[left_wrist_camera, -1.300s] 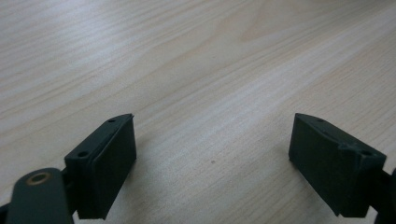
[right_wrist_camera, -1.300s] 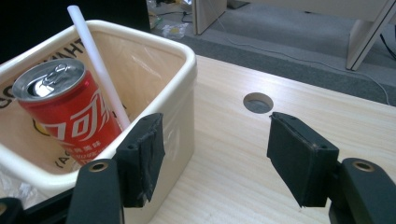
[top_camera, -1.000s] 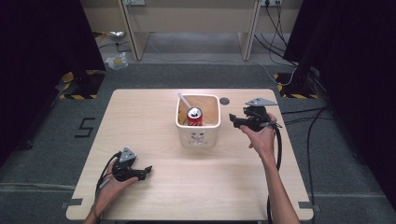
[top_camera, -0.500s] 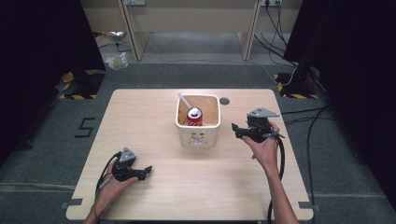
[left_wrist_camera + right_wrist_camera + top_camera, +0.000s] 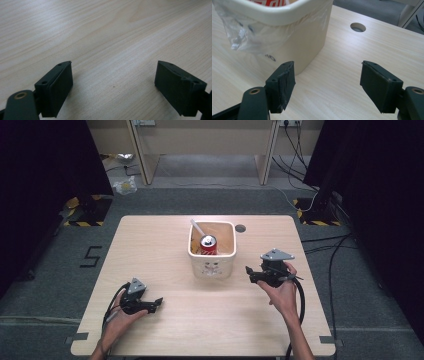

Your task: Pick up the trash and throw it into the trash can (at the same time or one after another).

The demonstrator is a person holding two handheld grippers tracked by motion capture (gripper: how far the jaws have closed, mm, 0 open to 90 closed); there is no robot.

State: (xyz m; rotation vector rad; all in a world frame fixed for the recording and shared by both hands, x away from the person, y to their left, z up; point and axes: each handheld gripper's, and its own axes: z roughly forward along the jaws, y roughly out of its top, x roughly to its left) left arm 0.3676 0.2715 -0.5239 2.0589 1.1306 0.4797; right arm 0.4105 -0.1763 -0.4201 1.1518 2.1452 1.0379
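Note:
A cream square bin (image 5: 212,266) stands near the middle of the wooden table (image 5: 150,250). A red soda can (image 5: 208,244) and a white spoon-like stick (image 5: 197,227) are inside it. My right gripper (image 5: 248,272) hovers just right of the bin, open, with nothing between its jaws. In the right gripper view the bin (image 5: 294,37) fills the upper left, with a clear plastic bag (image 5: 239,32) draped on its wall. My left gripper (image 5: 159,302) rests low at the front left of the table, open over bare wood (image 5: 112,50).
A round cable hole (image 5: 240,228) lies in the table behind the bin, also seen from the right gripper view as a cable hole (image 5: 358,27). Cables (image 5: 325,245) run across the floor at right. A desk frame (image 5: 205,145) stands beyond the table.
My right gripper has drawn back from beside the bin's top, moving toward the person and lower. The left gripper has stayed put.

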